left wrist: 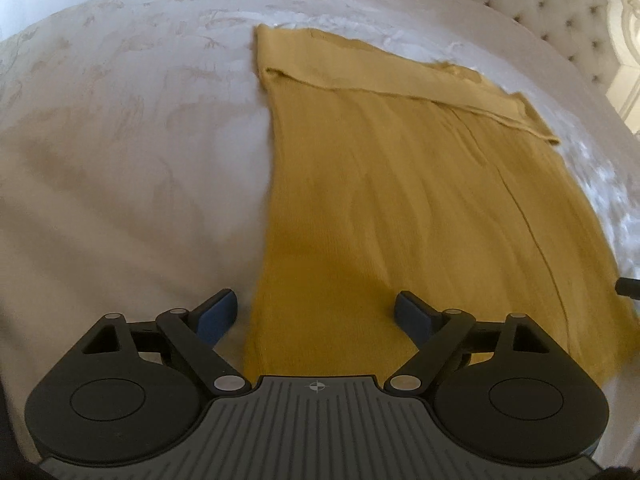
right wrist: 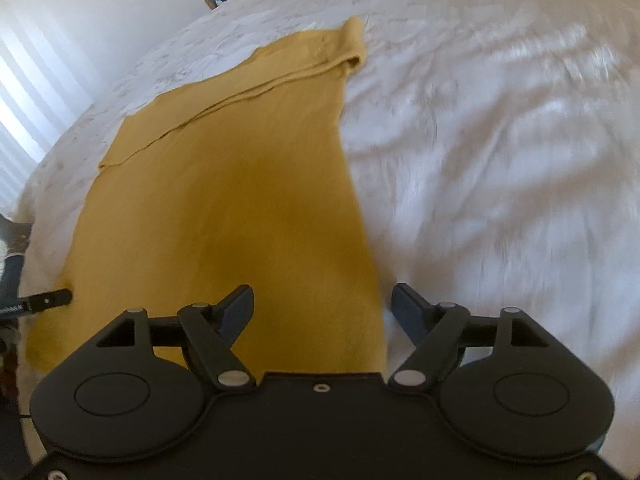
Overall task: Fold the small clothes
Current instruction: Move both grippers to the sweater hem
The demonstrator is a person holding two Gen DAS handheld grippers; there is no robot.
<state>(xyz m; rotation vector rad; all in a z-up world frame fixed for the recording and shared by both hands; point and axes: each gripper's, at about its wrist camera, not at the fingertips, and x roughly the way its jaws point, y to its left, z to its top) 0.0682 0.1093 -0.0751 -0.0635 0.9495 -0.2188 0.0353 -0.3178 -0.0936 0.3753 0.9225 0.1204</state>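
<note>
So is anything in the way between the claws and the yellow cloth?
Nothing visible is. The yellow garment lies flat on the white bedspread, and the open left claw and open right claw hover over its near corners.

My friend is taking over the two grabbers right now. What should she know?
Left gripper: fingers open, holding nothing, above the near left edge of the mustard-yellow knitted garment.
Right gripper: fingers open, holding nothing, over the garment's near right edge.
The garment lies flat on the white bedspread as a long strip, with a band folded across its far end.
Done: laid out and narrowed, it seems.
Left: probably grasp the near corners and fold toward the far end.
</note>
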